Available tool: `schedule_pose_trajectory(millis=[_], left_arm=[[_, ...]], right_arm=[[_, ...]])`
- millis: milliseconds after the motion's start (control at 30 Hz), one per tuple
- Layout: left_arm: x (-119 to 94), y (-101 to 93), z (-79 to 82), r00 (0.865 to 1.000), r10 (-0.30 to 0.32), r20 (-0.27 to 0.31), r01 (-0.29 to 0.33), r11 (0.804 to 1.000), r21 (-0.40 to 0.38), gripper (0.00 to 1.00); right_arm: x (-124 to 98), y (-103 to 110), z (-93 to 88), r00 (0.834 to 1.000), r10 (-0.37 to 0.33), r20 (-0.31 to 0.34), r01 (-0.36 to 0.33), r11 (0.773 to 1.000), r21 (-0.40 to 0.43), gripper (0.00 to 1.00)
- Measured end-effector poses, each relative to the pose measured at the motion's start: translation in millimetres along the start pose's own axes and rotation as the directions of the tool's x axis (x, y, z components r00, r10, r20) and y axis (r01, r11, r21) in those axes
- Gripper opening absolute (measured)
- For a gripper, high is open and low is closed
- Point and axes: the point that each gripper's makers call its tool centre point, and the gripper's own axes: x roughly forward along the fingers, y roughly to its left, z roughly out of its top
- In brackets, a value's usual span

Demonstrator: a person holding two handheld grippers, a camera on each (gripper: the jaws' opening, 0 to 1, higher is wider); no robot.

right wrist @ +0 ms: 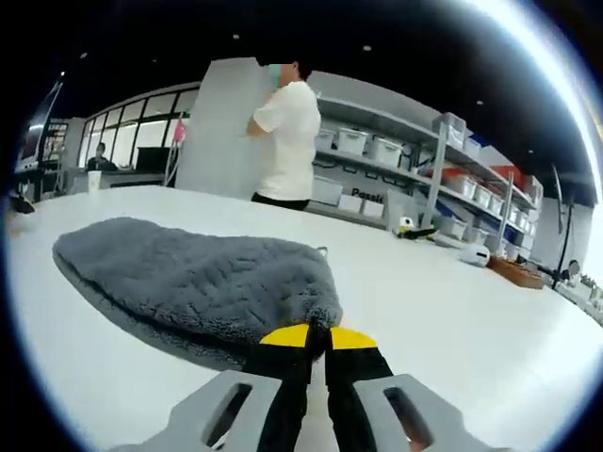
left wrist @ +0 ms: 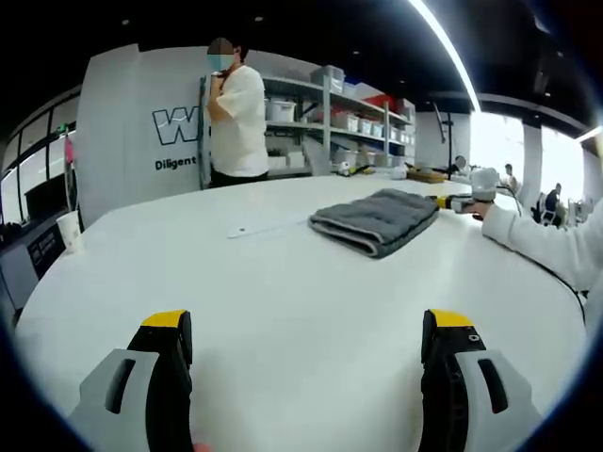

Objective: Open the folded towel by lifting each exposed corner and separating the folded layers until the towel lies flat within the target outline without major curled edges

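Pinching towel point(right wrist: 188, 282) corner | right gripper point(right wrist: 317, 337) fingers closed together

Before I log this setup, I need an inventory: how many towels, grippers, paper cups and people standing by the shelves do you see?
Grey towel: 1
Grippers: 2, the left gripper and the right gripper
White paper cup: 1
Person in a white shirt standing by the shelves: 1
Total: 5

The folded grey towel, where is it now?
In the left gripper view the folded grey towel lies on the white table, right of centre, with the right tongs at its right corner.
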Motion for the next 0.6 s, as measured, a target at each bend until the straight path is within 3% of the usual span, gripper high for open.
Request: schedule_pose_trajectory(millis=[233, 433, 600], left_arm=[[1, 1.3, -1.2, 1.0, 0.004, -0.001, -0.004, 1.0, -0.006, 1.0], [1, 0.8, -2.2, 1.0, 0.003, -0.004, -0.003, 1.0, -0.005, 1.0], [1, 1.6, -2.5, 1.0, 0.003, -0.005, -0.003, 1.0, -0.005, 1.0]], right_arm=[[1, -1, 0.6, 1.0, 0.014, 0.014, -0.013, 0.998, -0.061, 0.01], [-3, -4, 2.8, 0.999, 0.027, 0.026, -0.025, 0.997, -0.066, 0.02], [-9, -8, 9.6, 0.999, 0.016, 0.05, -0.013, 0.998, -0.062, 0.11]])
